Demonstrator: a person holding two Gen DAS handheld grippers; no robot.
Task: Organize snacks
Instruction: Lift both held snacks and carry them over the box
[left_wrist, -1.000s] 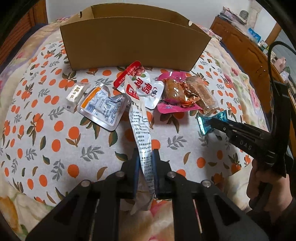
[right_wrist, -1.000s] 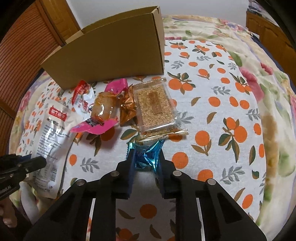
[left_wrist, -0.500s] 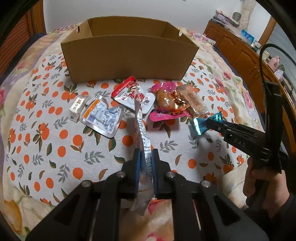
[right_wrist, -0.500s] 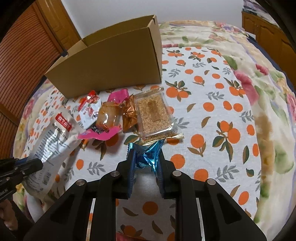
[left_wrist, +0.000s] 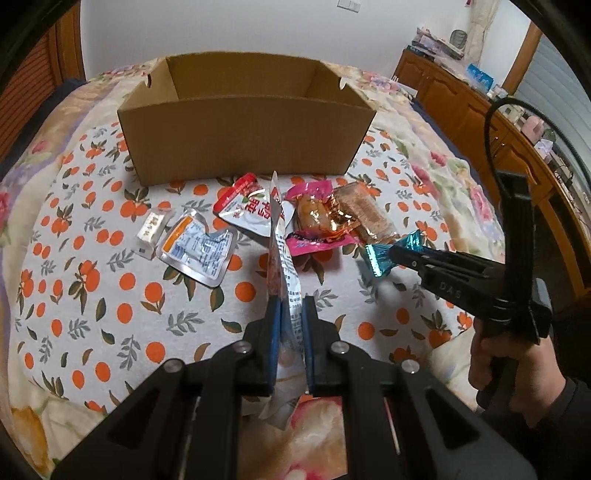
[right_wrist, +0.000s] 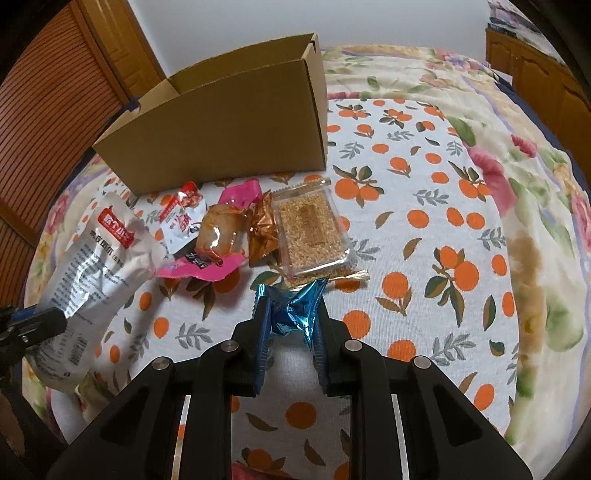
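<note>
Clamped tight, the left gripper (left_wrist: 287, 314) pinches the lower part of a long white snack pouch (left_wrist: 282, 251), which stands edge-on between the blue pads and hangs clear of the orange-print bedspread (left_wrist: 110, 295); in the right wrist view the same pouch (right_wrist: 96, 266) shows its broad printed face with a red label at the top. On the cloth, from the left, lie a small white wrapped bar (left_wrist: 152, 230), touching a silver sachet with an orange corner (left_wrist: 197, 251), then a red-and-white packet (left_wrist: 249, 210), a pink-wrapped glazed snack (left_wrist: 314, 225) with crinkled copper foil (left_wrist: 338, 218) against it, and a clear pack of sesame brittle (left_wrist: 364, 212) (the last three crowd together, edges overlapping). Farther right, the right gripper (right_wrist: 290, 314), held by a hand (left_wrist: 506, 363) in a dark sleeve, is closed on a blue foil candy (right_wrist: 295, 310), which is lifted off the cloth just in front of the brittle pack. Behind the whole row an open cardboard box (left_wrist: 240, 140) sits on the bedspread, and what shows of its inside looks bare. Wooden cabinets (left_wrist: 461, 107) run along the far right.
</note>
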